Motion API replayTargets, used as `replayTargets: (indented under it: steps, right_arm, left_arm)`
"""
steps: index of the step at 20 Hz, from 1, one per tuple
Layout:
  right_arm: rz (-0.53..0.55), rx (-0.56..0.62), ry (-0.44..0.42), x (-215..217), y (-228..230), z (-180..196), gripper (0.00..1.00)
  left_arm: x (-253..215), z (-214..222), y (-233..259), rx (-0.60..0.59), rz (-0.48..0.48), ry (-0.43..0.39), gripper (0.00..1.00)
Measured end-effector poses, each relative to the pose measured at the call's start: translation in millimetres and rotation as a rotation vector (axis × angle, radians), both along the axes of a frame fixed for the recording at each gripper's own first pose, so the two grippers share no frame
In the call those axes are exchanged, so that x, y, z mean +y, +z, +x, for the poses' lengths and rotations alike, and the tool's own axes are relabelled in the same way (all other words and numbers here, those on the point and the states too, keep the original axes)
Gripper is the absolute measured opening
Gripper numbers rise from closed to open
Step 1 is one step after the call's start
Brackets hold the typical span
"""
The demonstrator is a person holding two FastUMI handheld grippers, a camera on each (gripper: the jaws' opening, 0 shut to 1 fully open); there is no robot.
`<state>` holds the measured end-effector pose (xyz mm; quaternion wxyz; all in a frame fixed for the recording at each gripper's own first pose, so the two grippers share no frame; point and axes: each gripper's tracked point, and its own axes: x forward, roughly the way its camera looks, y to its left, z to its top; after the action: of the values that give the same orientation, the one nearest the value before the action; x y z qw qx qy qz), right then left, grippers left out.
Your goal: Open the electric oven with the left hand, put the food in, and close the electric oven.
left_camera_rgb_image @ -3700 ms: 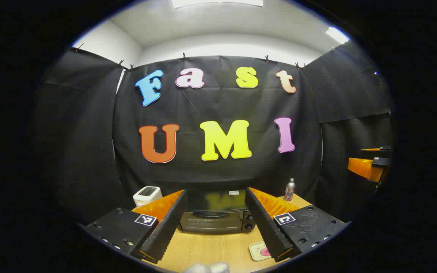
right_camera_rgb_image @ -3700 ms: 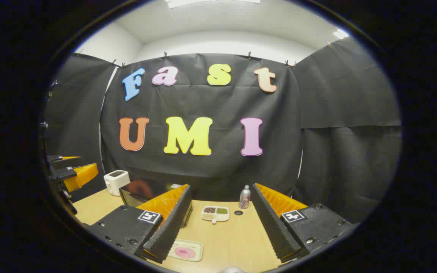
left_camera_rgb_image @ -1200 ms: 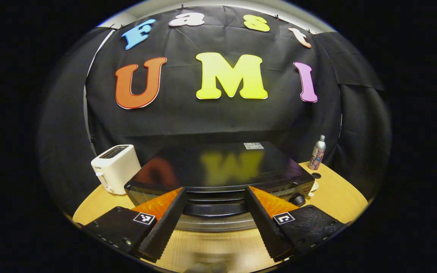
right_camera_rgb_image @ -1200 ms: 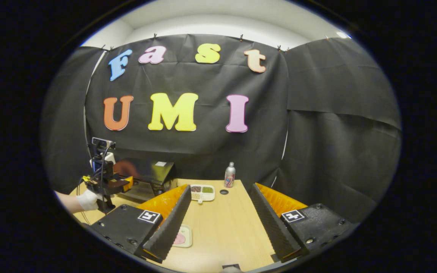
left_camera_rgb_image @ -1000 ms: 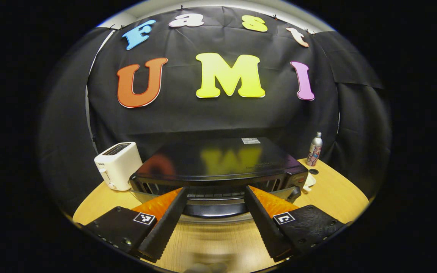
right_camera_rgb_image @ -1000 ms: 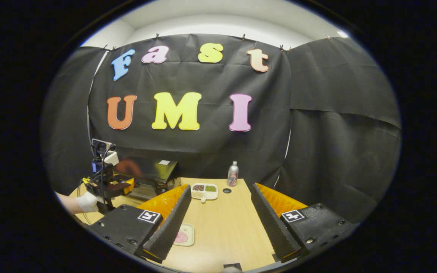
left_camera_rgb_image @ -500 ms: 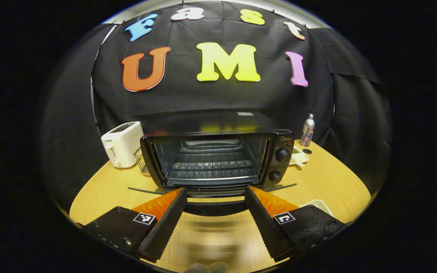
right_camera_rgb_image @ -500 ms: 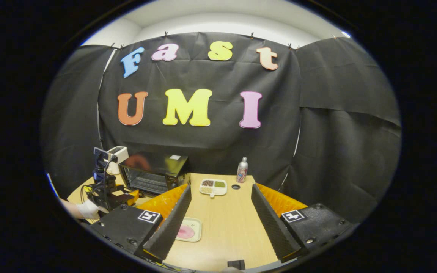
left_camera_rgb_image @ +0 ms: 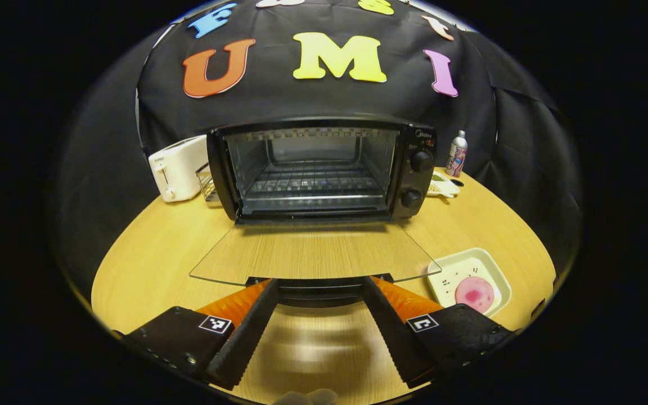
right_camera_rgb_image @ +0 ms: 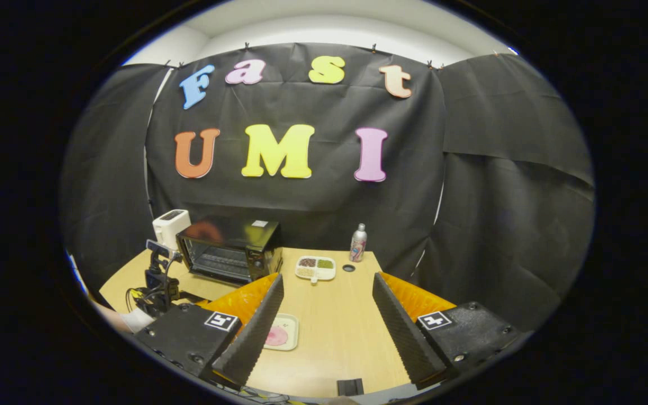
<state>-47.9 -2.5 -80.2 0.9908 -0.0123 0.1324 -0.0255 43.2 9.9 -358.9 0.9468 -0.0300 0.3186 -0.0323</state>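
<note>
Oven (left_camera_rgb_image: 324, 169) on your counter (left_camera_rgb_image: 149, 259), glass door (left_camera_rgb_image: 313, 256) down flat, handle (left_camera_rgb_image: 319, 292) between your left hand-held gripper (left_camera_rgb_image: 319, 326) fingers, spread, untouching; right hand-held gripper (right_camera_rgb_image: 324, 326) agape, food tray (right_camera_rgb_image: 280, 337) beside its finger.

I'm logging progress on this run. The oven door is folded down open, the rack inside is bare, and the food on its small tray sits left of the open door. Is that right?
One detail is off. In the left gripper view the oven door is down and the rack is bare, but the tray with the pink food sits on the table to the right of the door, not left.
</note>
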Motion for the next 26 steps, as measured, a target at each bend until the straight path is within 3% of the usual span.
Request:
replayTargets:
  steps: [3, 12, 17, 26]
  right_arm:
    - [0.001, 0.018, -0.009, -4.2, -7.5, -2.1, 0.97]
    - [0.024, 0.092, 0.003, -6.5, -53.5, 7.1, 0.97]
    - [0.061, 0.185, 0.049, 2.3, -107.3, 22.8, 0.97]
    - [0.122, 0.417, 0.193, 31.1, -217.3, 66.6, 0.97]
  left_arm:
    - [-1.0, -3.8, -19.3, 0.063, -0.015, 0.010, 0.98]
    - [8.3, -7.4, 3.0, -0.010, 0.010, 0.007, 0.96]
    - [23.9, -33.2, 58.9, -0.105, -0.006, 0.044, 0.96]
    - [39.7, -90.3, 203.8, -0.325, 0.030, 0.100, 0.96]
